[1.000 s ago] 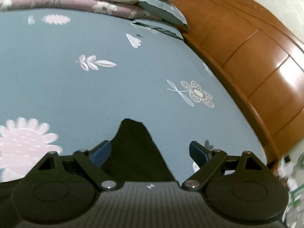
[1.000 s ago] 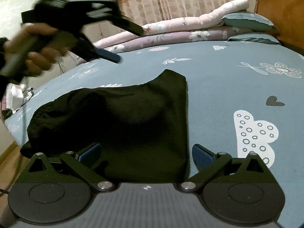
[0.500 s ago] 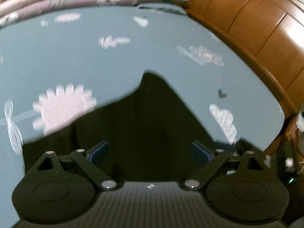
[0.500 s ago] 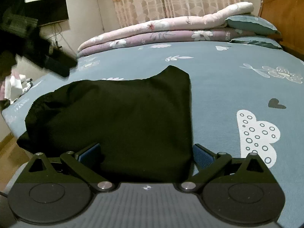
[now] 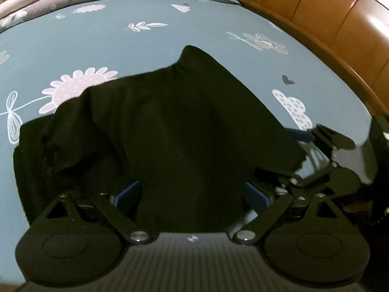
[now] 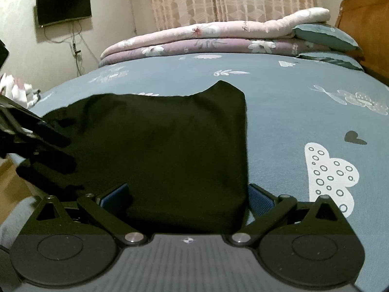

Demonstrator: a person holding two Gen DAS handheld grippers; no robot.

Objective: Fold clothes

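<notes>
A black garment [image 6: 170, 146] lies on a bed [image 6: 291, 112] with a blue-grey sheet printed with flowers, leaves, a spotted cloud and a small dark heart. There are no containers in either view. The cloth sits at the near part of the bed, just in front of both grippers. Seen from the right wrist, its right edge is a fairly straight line running away from the camera, ending in a raised point at the far right corner; from there the far edge runs leftward, and the left side is rumpled and hangs toward the bed's edge. Its long axis appears to run left to right across the bed (though the fisheye makes this hard to judge).

The left gripper [image 5: 192, 194] has its fingers spread wide, with the near hem of the garment lying between the blue pads [image 5: 126, 193]; whether a pad touches cloth cannot be told. The right gripper [image 6: 187, 194] is likewise spread, its pads either side of the garment's near right corner, the right pad just beside the straight edge.

Each gripper shows in the other's view: the right one at the garment's right corner, the left one at its rumpled left side.

Folded quilts [image 6: 206, 39] and pillows [image 6: 325, 36] are stacked at the far side, by a wooden headboard [image 5: 328, 24].
</notes>
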